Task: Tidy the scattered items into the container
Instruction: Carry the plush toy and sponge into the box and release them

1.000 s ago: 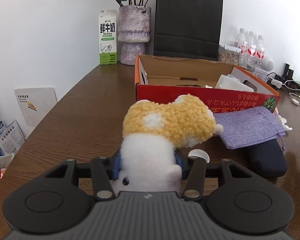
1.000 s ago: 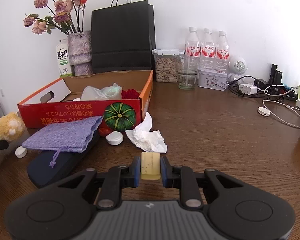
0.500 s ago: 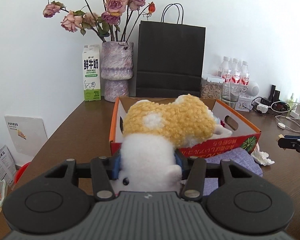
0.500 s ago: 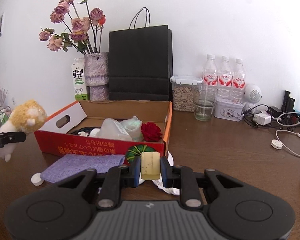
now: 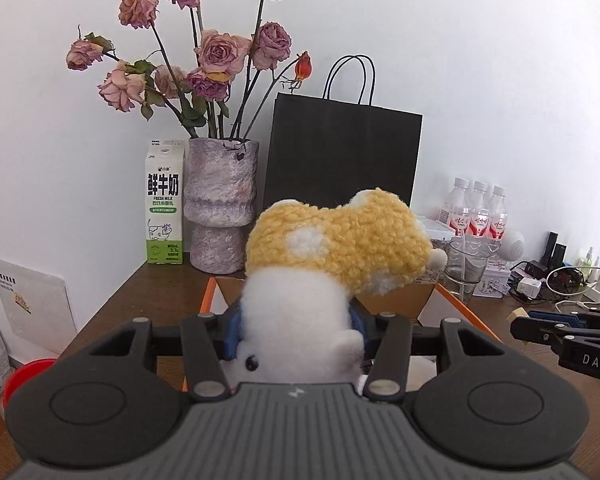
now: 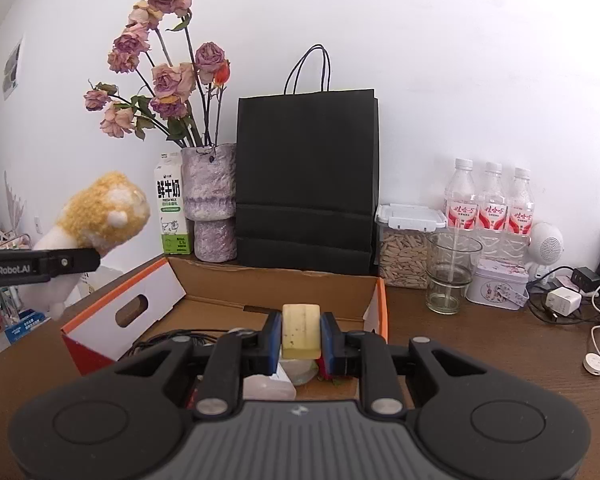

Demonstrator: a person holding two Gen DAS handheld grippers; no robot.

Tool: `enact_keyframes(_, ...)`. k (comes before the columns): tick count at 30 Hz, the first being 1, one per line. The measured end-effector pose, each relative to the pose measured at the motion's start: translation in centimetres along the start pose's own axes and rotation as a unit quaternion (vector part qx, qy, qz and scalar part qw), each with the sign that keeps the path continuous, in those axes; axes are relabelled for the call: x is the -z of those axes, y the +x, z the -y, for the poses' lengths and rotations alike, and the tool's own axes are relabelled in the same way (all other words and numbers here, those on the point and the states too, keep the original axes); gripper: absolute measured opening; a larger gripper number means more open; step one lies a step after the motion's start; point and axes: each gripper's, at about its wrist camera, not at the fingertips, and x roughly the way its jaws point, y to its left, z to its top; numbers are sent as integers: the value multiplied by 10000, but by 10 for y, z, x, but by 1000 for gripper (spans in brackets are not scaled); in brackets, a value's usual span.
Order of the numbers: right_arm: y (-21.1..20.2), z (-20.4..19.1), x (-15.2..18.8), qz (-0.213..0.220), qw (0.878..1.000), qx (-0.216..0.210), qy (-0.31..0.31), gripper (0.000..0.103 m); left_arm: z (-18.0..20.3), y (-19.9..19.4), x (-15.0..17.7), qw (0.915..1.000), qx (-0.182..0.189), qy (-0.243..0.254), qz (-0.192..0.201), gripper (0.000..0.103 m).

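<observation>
- The left gripper (image 5: pixel 296 332) is clamping the plush toy (image 5: pixel 332 252) above the cardboard box (image 6: pixel 276 284).
- The right gripper (image 6: pixel 300 338) is squeezing a yellow block (image 6: pixel 301 330); both are waiting to be dropped in.

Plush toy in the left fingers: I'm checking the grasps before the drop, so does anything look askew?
Yes. The plush toy is pinched by its white body, and its yellow head flops sideways to the right, over the cardboard box. The yellowish block sits upright and square in the right fingers.

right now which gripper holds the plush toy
The left gripper: its jaws clamp the white-and-yellow plush toy. The right gripper pinches a small yellowish block.
</observation>
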Motion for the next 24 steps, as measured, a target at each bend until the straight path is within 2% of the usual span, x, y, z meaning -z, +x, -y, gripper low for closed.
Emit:
enact_keyframes(8, 54, 2, -10, -86, 9998, -83, 156, 20, 4, 53, 1, 9996, 2, -20, -279, 51)
enact_keyframes(13, 82, 6, -7, -266, 9996, -76, 83, 20, 0, 81, 9, 9986, -130, 45, -516, 51)
enact_keyframes(18, 97, 7, 3, -490, 9988, -66, -10, 20, -4, 97, 19, 9966, -249, 110, -773, 51)
enact_keyframes(24, 97, 6, 6, -536, 9985, -76, -27, 20, -2, 101, 25, 9959, -272, 214, -841, 52)
